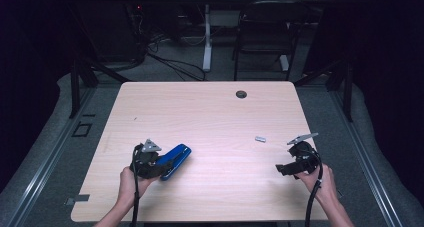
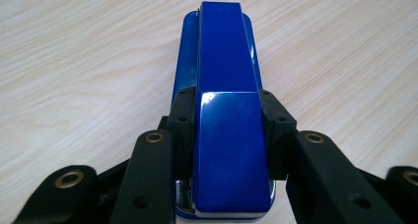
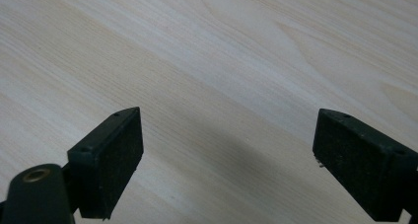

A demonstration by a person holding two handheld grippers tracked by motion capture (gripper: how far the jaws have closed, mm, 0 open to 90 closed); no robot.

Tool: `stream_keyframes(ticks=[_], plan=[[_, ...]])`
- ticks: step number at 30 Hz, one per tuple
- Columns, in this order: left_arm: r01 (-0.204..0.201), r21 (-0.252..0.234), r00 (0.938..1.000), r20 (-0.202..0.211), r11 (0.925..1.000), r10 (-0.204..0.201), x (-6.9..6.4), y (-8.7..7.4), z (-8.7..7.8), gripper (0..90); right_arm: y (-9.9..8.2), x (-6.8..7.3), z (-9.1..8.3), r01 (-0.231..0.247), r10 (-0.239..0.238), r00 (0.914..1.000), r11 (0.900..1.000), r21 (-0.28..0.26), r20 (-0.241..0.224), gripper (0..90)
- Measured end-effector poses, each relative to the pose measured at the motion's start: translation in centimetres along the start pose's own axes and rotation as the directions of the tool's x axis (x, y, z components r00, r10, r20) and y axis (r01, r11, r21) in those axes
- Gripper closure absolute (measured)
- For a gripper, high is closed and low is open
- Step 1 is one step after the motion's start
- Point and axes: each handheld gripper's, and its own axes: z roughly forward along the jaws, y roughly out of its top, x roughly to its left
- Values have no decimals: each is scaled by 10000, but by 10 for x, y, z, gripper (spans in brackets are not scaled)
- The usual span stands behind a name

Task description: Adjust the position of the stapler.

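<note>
Lower left of the high view, the left gripper (image 1: 161, 166) clamps a blue stapler (image 1: 174, 161); lower right, the right gripper (image 1: 284, 170) gapes over bare table (image 1: 210, 117), near what may be a staple strip (image 1: 260, 139).

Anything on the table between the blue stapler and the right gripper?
Bare wood, going by the high view: nothing lies between the blue stapler and the right gripper. A small silver piece sits farther back, off that line.
</note>
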Motion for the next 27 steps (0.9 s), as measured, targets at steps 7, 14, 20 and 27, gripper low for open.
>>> stream_keyframes(ticks=[7,14,20,27], plan=[[-124,89,9998,124,9999,123,-11,2,9,660,0,1,1,-1,2,9999,10000,68,-110,117],[-287,45,9993,238,9996,286,-23,7,17,660,0,1,1,12,-11,9999,10000,84,-140,118],[-445,11,9983,386,9990,444,-32,10,23,660,0,1,2,-8,9,9999,10000,79,-143,119],[-683,60,9965,495,9976,679,-43,14,32,660,-1,2,3,32,-31,9999,10000,89,-142,120]])
